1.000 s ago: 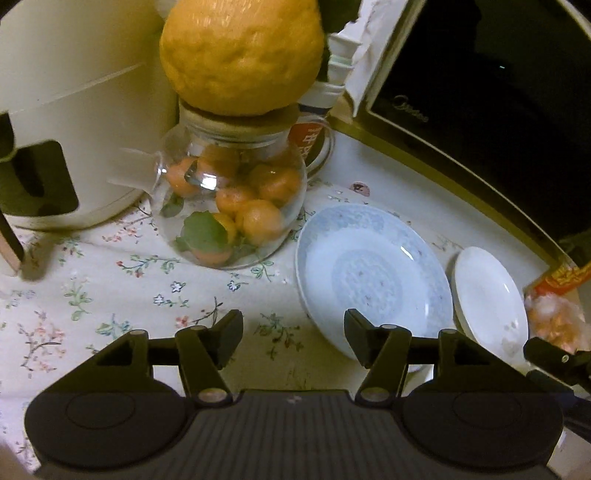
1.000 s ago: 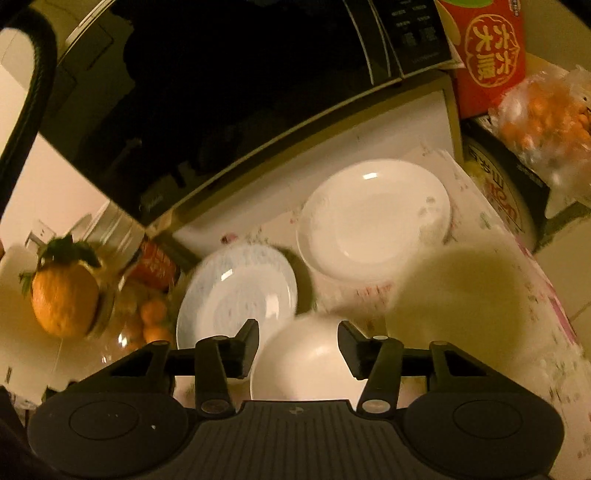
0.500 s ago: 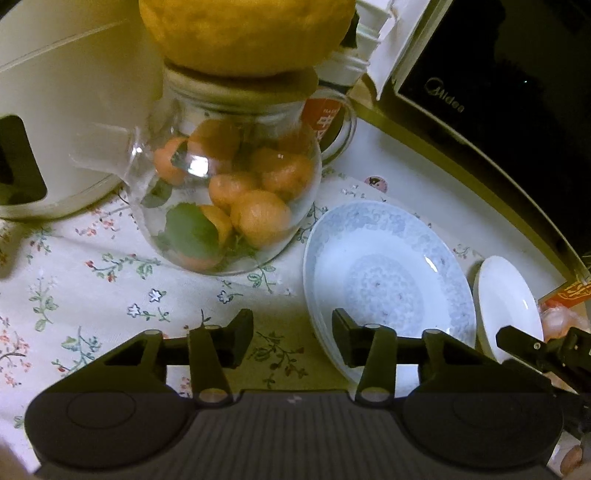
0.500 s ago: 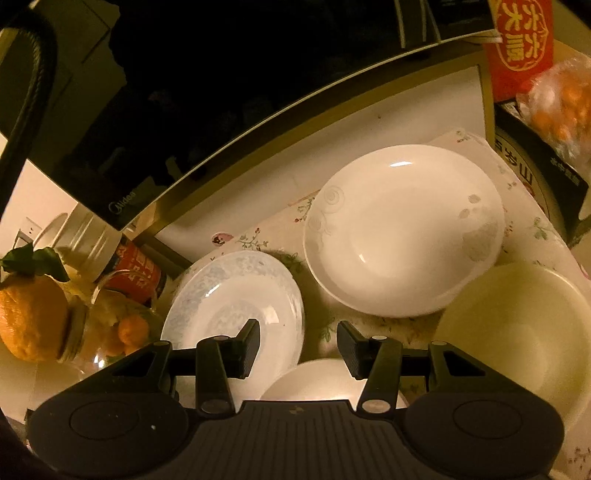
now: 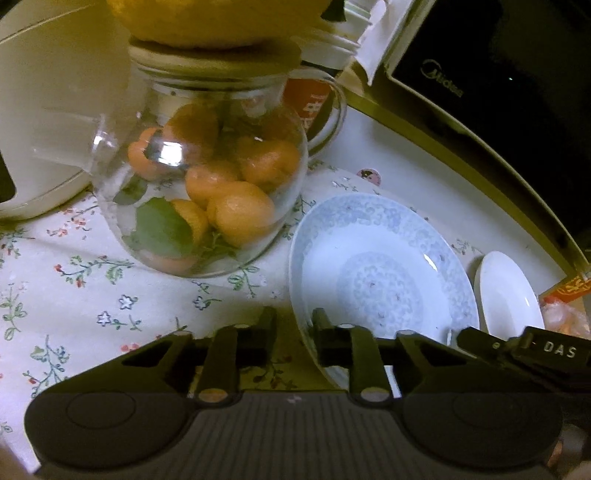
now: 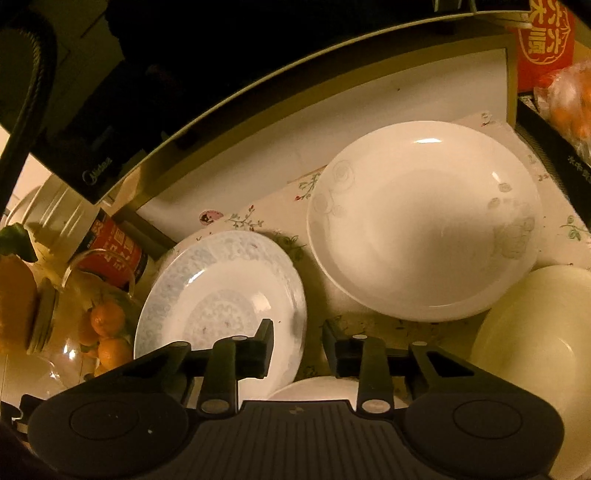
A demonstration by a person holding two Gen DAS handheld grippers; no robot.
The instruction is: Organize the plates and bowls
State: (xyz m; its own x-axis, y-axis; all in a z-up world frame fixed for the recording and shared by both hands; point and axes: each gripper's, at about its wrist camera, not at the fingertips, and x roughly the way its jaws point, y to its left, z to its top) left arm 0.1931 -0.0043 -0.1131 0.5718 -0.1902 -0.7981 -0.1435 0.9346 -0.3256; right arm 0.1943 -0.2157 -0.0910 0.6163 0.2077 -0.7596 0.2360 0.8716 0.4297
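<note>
Item: blue plate [image 5: 380,273] on bench, flanked for a two-sided lift. We are straddling its near rim, left claw [image 5: 293,325] and right claw [image 6: 297,341] both narrowly apart, gripping nothing.

Blue-patterned plate [image 5: 380,269]; floral tablecloth [image 5: 85,295]

Large yellow citrus fruit [image 5: 221,22] was cropped by top edge; small white bowl [image 6: 314,387] was mostly hidden behind right gripper [image 6: 297,343].
</note>
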